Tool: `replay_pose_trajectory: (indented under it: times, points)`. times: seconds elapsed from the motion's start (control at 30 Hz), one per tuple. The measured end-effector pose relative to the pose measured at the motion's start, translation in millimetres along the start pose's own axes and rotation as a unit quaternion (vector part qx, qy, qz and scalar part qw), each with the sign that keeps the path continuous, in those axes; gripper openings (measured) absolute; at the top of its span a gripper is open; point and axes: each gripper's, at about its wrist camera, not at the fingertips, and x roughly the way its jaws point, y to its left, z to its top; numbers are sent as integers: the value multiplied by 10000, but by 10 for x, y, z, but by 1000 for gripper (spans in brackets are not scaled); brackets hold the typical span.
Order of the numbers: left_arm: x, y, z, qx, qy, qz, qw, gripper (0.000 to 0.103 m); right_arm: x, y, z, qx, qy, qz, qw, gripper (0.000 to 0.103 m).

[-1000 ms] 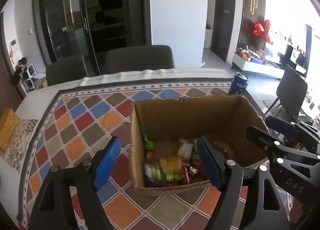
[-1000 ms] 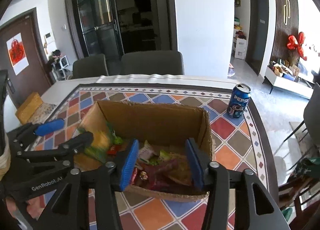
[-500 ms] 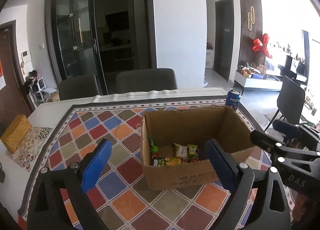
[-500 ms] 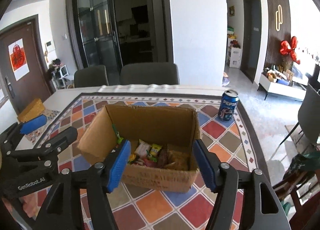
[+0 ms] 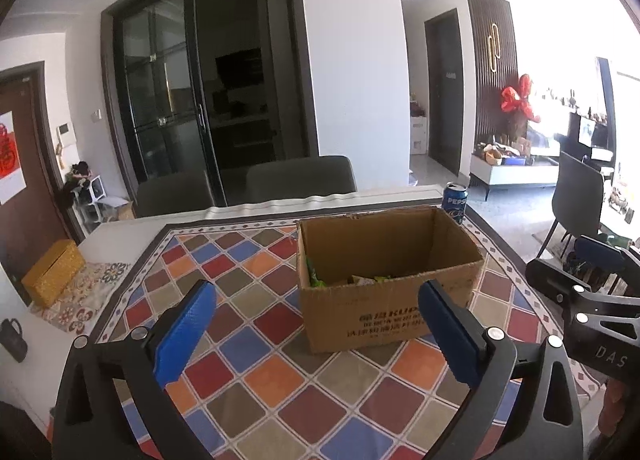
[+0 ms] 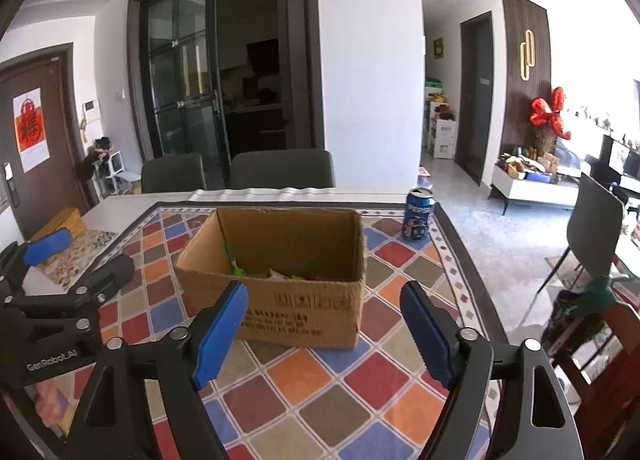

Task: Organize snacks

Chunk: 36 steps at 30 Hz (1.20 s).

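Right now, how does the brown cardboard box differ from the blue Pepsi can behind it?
The brown cardboard box is wide, open-topped and shows snack packets inside; the blue Pepsi can is slim and cylindrical, its contents unseen. The box sits mid-cloth, the can near the far right edge. Both stand upright on the chequered tablecloth.

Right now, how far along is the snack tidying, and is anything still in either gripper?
Snack packets already lie inside the cardboard box on the patterned tablecloth. Nothing is in hand: the left gripper and right gripper are both empty, their jaws opening, short of the box. No loose snacks show on the cloth; only the Pepsi can stands outside the box, so little seems left.
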Motion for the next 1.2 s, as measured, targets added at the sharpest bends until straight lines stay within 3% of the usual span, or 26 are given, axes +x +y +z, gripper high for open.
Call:
replay_pose_trajectory:
  times: [0.57, 1.2]
  points:
    - [-705, -14, -278, -18, -244, -19, 9997, 103, -694, 45, -328, 5, -266, -79, 9996, 85]
    - [-862, -3, -307, -51, -442, 100, 9990, 103, -871, 43, -398, 0, -349, -85, 9994, 85]
